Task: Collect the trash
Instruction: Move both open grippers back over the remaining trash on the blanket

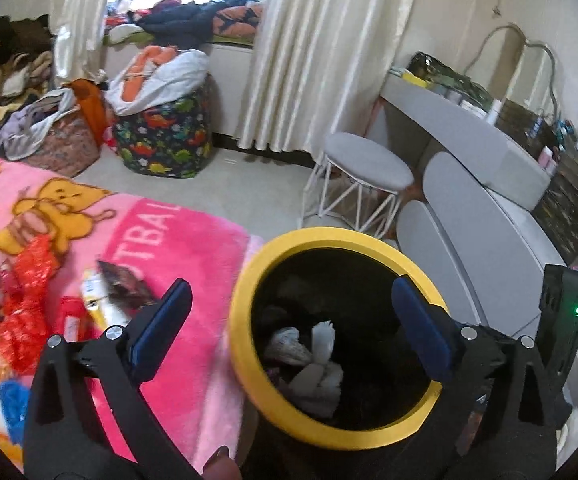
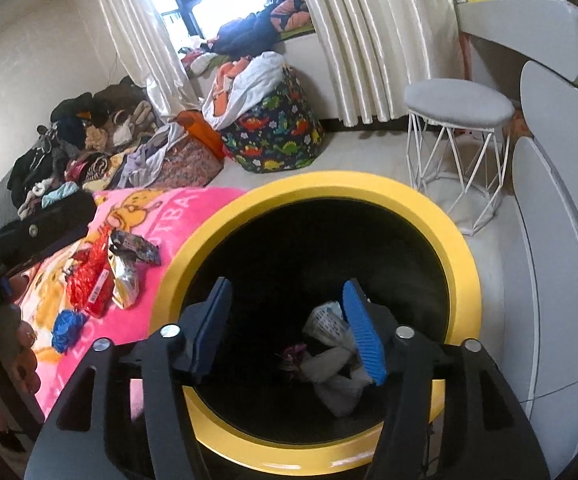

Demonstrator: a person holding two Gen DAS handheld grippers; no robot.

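Black bin (image 2: 465, 264) depths hide most crumpled trash (image 2: 329, 360).

Left tongs (image 1: 291, 302) gape empty above the yellow-rimmed bin (image 1: 245, 300), crumpled paper (image 1: 317, 368) inside.

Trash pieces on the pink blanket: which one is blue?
The small crumpled blue wad, lying nearest the blanket's front edge; the wrappers beside it are red, silver-yellow and dark.

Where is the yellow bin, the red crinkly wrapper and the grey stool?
yellow bin (image 2: 465, 264): right wrist view, on the right side of its yellow rim.
red crinkly wrapper (image 2: 89, 276): right wrist view, on its middle, lying on the pink blanket.
grey stool (image 1: 363, 160): left wrist view, on its round seat.
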